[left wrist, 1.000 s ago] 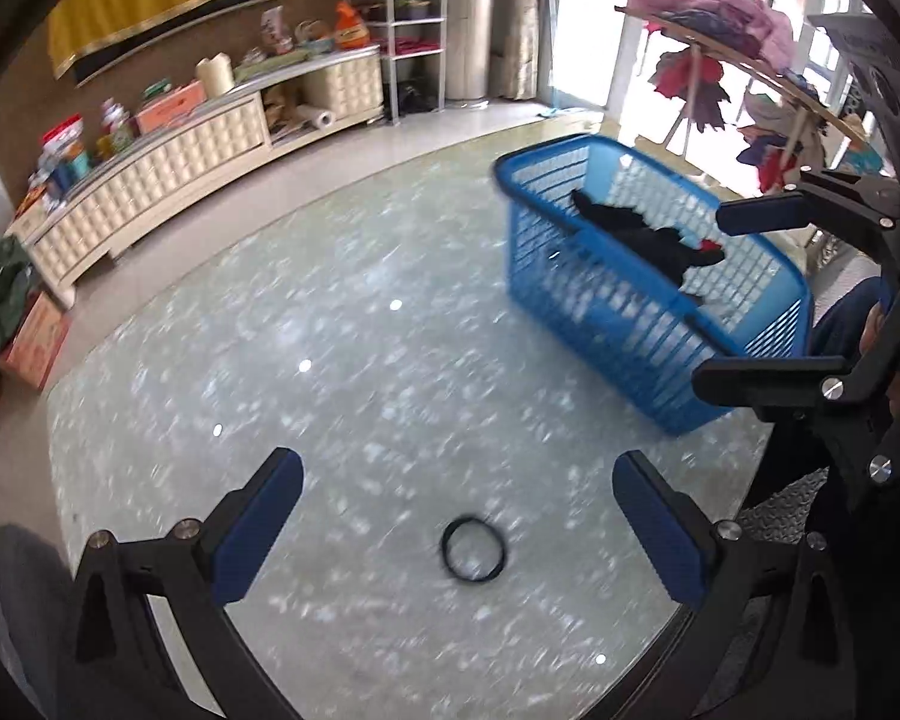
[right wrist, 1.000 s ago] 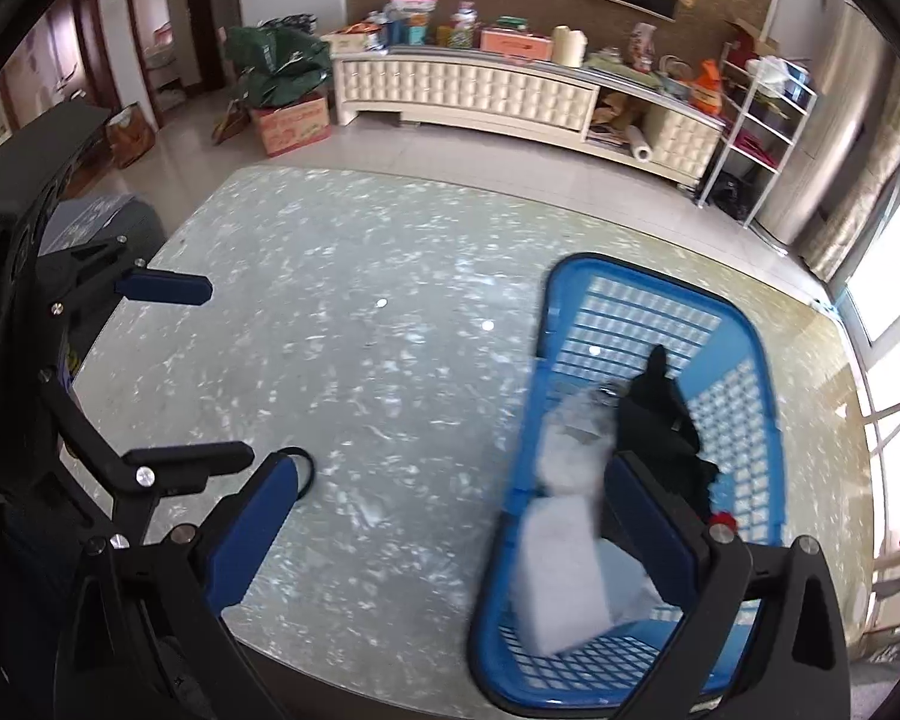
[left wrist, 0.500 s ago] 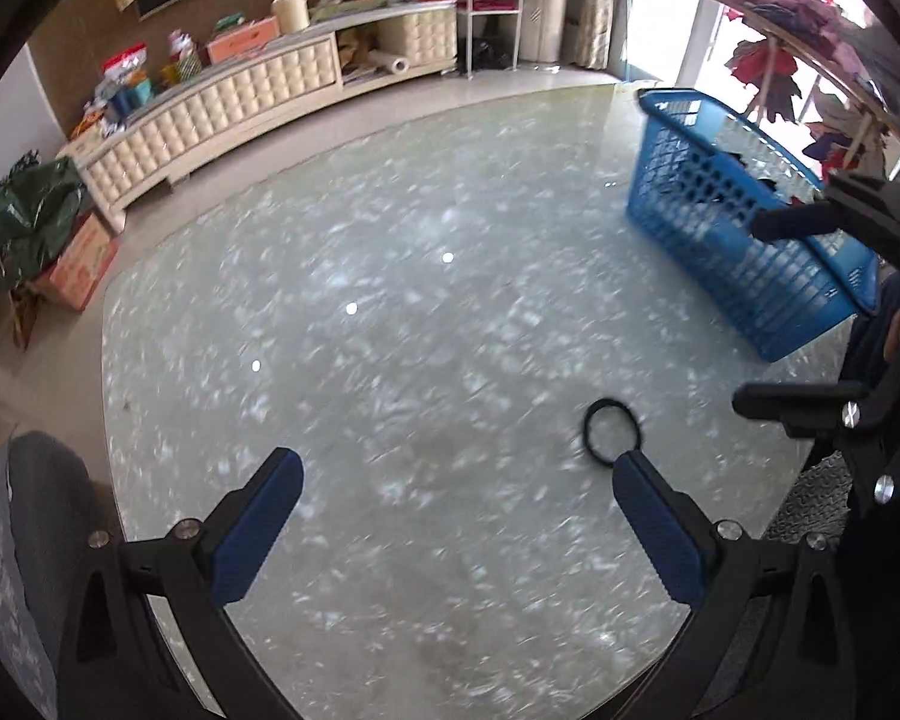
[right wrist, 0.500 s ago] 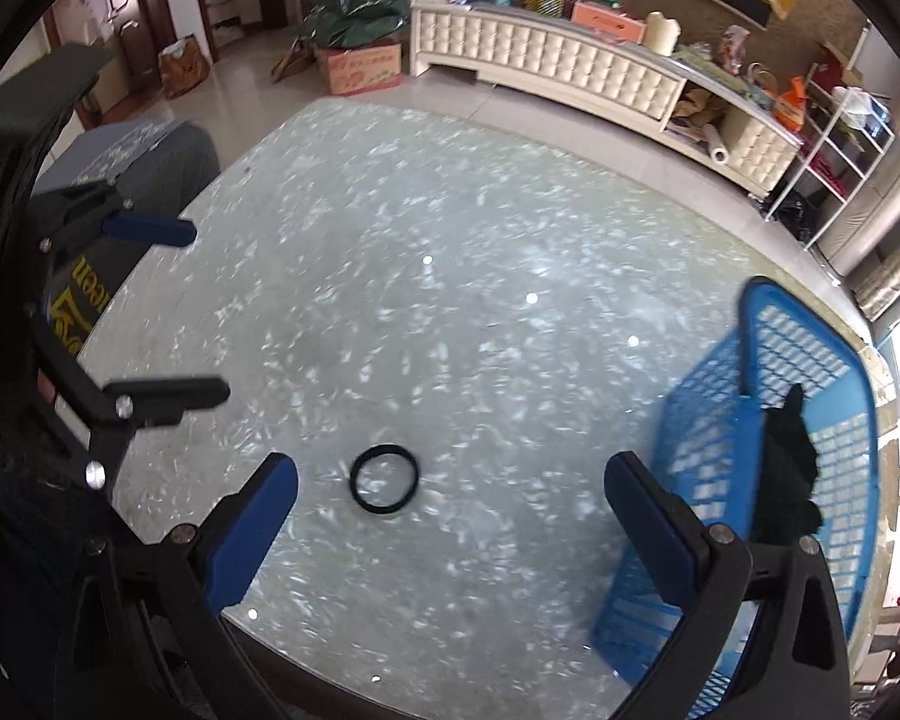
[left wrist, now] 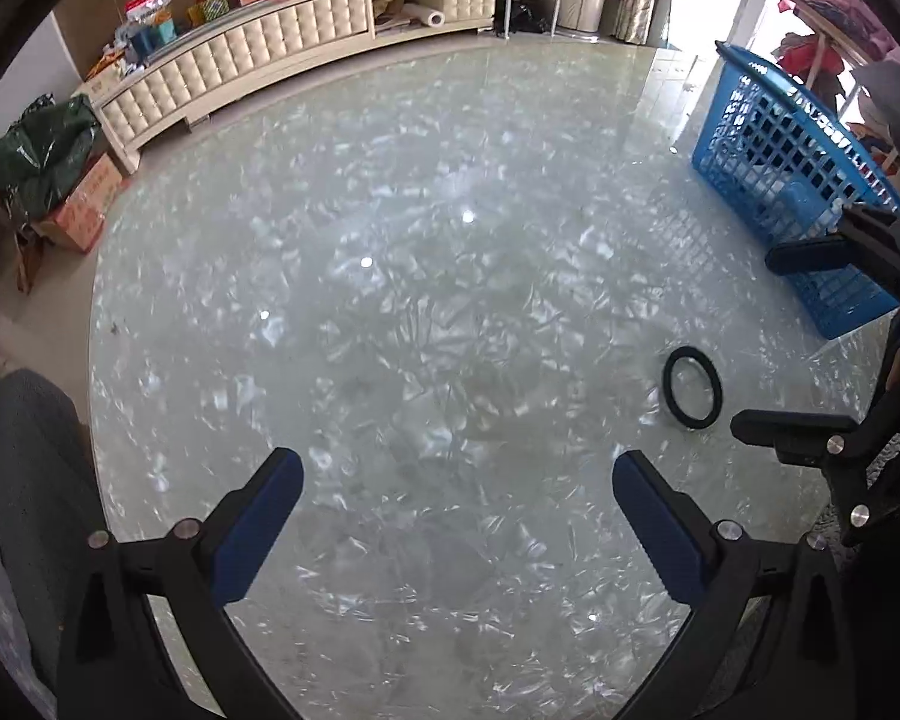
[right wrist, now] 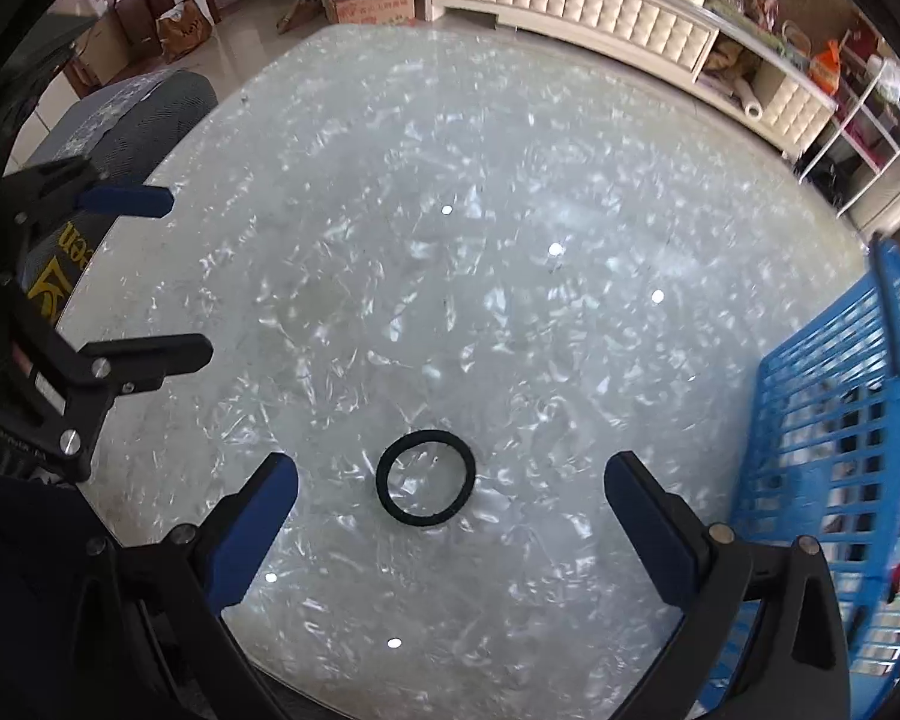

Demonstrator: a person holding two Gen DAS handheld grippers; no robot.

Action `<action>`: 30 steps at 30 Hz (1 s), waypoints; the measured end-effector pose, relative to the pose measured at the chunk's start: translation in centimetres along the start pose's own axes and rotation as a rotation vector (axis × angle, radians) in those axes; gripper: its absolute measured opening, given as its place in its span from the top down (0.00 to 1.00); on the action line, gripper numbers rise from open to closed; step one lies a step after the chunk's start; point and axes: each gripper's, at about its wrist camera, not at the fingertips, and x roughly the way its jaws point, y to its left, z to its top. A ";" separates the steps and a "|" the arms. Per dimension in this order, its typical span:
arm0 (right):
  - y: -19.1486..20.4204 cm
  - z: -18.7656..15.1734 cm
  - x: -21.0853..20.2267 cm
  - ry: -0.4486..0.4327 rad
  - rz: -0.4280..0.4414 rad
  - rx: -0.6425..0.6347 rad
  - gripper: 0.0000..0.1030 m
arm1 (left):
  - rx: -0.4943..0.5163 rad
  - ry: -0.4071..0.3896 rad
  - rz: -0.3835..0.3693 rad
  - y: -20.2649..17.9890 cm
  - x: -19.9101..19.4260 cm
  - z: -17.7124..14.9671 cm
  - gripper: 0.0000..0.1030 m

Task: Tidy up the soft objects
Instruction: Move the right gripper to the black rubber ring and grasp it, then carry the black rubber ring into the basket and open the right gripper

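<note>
A tiled room with a long cream cabinet (left wrist: 240,54) surrounds the round pearly table (right wrist: 450,300). The blue basket (right wrist: 840,450) stands at its edge. Both the left gripper (left wrist: 457,510) and right gripper (right wrist: 450,510) are spread wide, empty. The black hair tie (right wrist: 425,478) lies flat between the right gripper's fingers.

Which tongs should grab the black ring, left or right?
Right, probably. The black ring lies centred between the open right tongs, while it lies off to the side of the left tongs.

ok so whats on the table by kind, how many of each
hair tie: 1
basket: 1
total: 2
</note>
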 end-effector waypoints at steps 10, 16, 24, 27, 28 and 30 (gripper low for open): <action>0.3 -0.5 4.4 0.072 0.018 0.030 0.10 | -0.008 0.041 -0.012 -0.9 2.2 -0.1 0.00; 1.2 -0.4 6.6 0.084 -0.002 0.023 0.21 | 0.027 0.059 -0.021 -2.2 2.7 0.1 0.00; 1.8 -1.5 5.8 0.043 0.006 0.008 0.56 | 0.058 0.055 -0.020 -3.7 2.7 0.5 0.00; 1.8 -2.2 4.8 0.031 0.014 -0.004 0.68 | 0.067 0.057 -0.019 -4.0 2.5 0.5 0.00; 1.8 -2.3 4.8 0.031 0.019 -0.001 0.75 | 0.067 0.058 -0.018 -4.0 2.6 0.6 0.00; 1.3 -2.5 4.1 0.034 0.028 0.013 0.82 | 0.070 0.057 -0.017 -4.1 2.5 0.6 0.00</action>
